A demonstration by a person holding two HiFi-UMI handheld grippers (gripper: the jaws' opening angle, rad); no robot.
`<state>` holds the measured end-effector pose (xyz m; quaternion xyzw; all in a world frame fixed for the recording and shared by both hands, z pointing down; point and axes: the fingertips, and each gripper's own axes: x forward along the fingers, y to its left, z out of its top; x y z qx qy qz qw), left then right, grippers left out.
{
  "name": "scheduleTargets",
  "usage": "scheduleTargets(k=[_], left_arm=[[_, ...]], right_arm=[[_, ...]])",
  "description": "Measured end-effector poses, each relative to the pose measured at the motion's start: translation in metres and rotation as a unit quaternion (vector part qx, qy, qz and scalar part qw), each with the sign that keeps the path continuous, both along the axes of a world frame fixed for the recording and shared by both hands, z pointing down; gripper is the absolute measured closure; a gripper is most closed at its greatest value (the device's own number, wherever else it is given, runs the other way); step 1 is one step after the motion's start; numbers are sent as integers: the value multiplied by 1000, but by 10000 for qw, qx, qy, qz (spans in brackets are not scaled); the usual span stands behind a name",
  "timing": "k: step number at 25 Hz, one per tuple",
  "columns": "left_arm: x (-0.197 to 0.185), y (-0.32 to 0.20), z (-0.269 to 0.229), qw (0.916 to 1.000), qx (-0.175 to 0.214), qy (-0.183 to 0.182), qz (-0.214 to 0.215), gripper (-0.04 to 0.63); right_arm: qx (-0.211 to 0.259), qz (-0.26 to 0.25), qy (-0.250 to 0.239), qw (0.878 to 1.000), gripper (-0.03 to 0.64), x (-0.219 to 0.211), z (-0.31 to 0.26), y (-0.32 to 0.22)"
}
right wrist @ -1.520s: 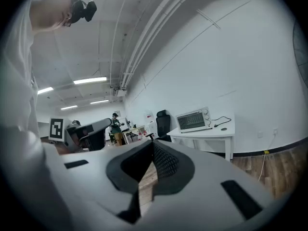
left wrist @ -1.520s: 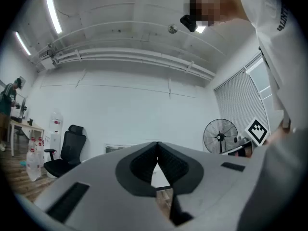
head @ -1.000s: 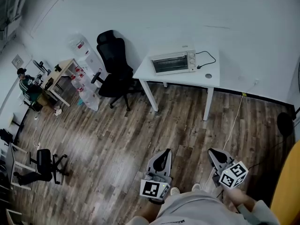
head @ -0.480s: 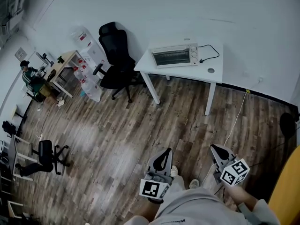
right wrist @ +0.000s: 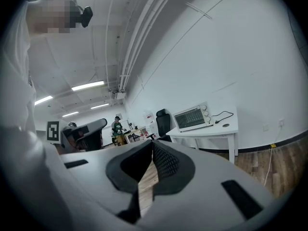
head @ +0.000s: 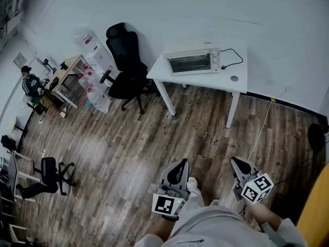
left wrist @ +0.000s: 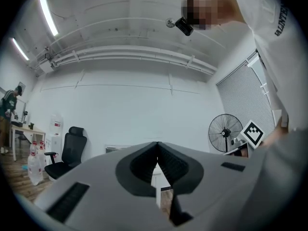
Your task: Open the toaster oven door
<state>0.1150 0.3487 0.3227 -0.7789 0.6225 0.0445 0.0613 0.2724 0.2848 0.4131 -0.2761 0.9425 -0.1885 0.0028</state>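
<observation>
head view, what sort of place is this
Probably an office or lab room: a swivel chair, a table with a toaster oven, and a person at a desk.

Hand-held grippers: two, left hand-held gripper (head: 179, 163) and right hand-held gripper (head: 234, 162). Marker cubes: two, left cube (head: 167, 205), right cube (head: 256, 188). One toaster oven (head: 194, 62). Counters: two, white counter (head: 205, 81) and wooden counter (head: 71, 68). Black office chairs: two, tall chair (head: 125, 60) by the white counter, small chair (head: 50, 173) at lower left. One seated person (head: 32, 84). One standing fan (left wrist: 225, 133). One black cord (head: 234, 57), one round disc (head: 234, 78) on the white counter. One white cable (head: 261, 127) on the floor. Bottles (head: 88, 81) near the wooden counter too small to count.
</observation>
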Motion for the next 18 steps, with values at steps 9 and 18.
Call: scheduleTargets(k=[9,18], left_arm=[[-66,-71,1,9996,-30,173,234,588],[-132,-134,11,9976,-212,432,506,588]], right_arm=[[49,246,102,9996,600,-63,-9,-66],[-1,448,213,9988,600,-134,-8,-126]])
